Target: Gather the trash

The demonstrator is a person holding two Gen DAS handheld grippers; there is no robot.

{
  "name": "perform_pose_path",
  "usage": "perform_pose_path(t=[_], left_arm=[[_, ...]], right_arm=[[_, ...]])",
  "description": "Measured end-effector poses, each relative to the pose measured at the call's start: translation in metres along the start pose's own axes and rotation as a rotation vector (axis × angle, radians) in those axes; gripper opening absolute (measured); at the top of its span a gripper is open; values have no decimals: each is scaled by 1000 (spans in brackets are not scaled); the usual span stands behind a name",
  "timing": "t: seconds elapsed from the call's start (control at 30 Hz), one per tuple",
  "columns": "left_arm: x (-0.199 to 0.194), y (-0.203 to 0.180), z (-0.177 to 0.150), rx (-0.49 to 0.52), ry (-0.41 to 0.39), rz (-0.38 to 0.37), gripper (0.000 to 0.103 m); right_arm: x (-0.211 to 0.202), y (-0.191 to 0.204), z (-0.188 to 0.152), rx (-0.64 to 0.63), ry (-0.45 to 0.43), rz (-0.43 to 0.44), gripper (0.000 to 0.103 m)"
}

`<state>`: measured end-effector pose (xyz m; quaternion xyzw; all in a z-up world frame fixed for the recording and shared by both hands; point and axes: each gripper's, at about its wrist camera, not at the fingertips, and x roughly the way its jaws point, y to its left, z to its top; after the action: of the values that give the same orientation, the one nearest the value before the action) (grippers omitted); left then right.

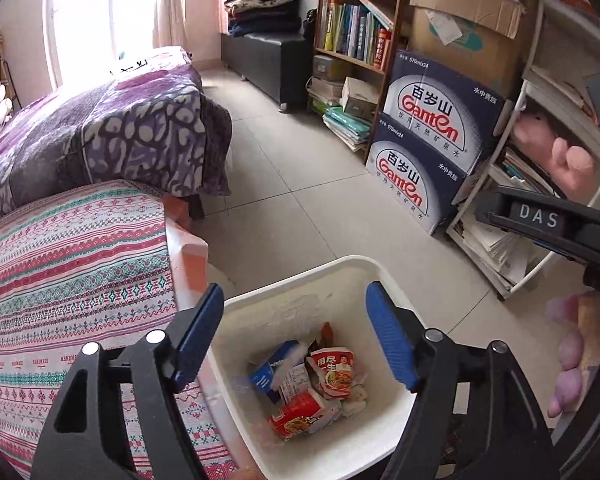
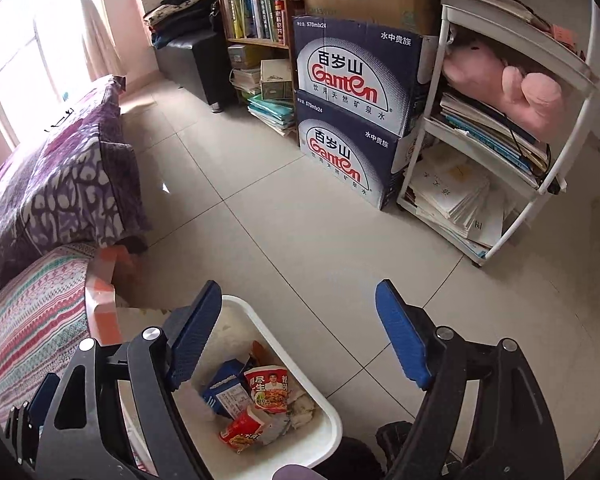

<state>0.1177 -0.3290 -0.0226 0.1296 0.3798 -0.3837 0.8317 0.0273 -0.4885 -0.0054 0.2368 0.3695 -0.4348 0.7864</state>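
Observation:
A white bin (image 1: 320,280) stands on the floor beside the table; it also shows in the right wrist view (image 2: 332,420). It holds a red snack wrapper (image 1: 334,372), a red-and-white packet (image 1: 300,416), a blue-and-white carton (image 1: 272,368) and crumpled tissue. The same wrapper (image 2: 270,390), packet (image 2: 246,432) and carton (image 2: 224,390) show in the right wrist view. My left gripper (image 1: 296,312) is open and empty above the bin. My right gripper (image 2: 300,312) is open and empty, above the bin's right rim. The right gripper's body shows at the right of the left wrist view (image 1: 540,220).
A table with a striped patterned cloth (image 1: 72,280) stands left of the bin. A bed with a purple blanket (image 1: 112,132) lies behind it. Two stacked Ganten water cartons (image 2: 352,112), a white shelf cart (image 2: 500,140) and a bookshelf (image 1: 356,28) line the right wall.

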Motion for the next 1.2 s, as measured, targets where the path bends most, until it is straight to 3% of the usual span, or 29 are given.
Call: perform_pose_path(t=[0.1, 0.2, 0.3, 0.43, 0.53, 0.67, 0.93, 1.2], left_arm=[[-10, 3, -2, -12, -42, 60, 84], [-27, 13, -2, -34, -128, 194, 94], [-49, 24, -1, -37, -225, 311, 96], [-76, 44, -3, -99, -285, 364, 96], [-88, 58, -9, -138, -267, 382, 96], [-100, 74, -23, -184, -236, 418, 96], [-114, 93, -55, -255, -168, 440, 96], [-121, 91, -77, -261, -145, 457, 96]], right_arm=[[-6, 1, -2, -4, -19, 10, 76], [-18, 9, -7, -23, -70, 20, 81], [-36, 19, -18, -54, -148, 30, 85], [-63, 33, -33, -93, -277, 19, 96], [-79, 40, -43, -104, -343, 46, 96], [-91, 46, -54, -127, -364, 78, 96], [-100, 56, -82, -161, -334, 112, 96], [-99, 58, -105, -184, -281, 120, 96]])
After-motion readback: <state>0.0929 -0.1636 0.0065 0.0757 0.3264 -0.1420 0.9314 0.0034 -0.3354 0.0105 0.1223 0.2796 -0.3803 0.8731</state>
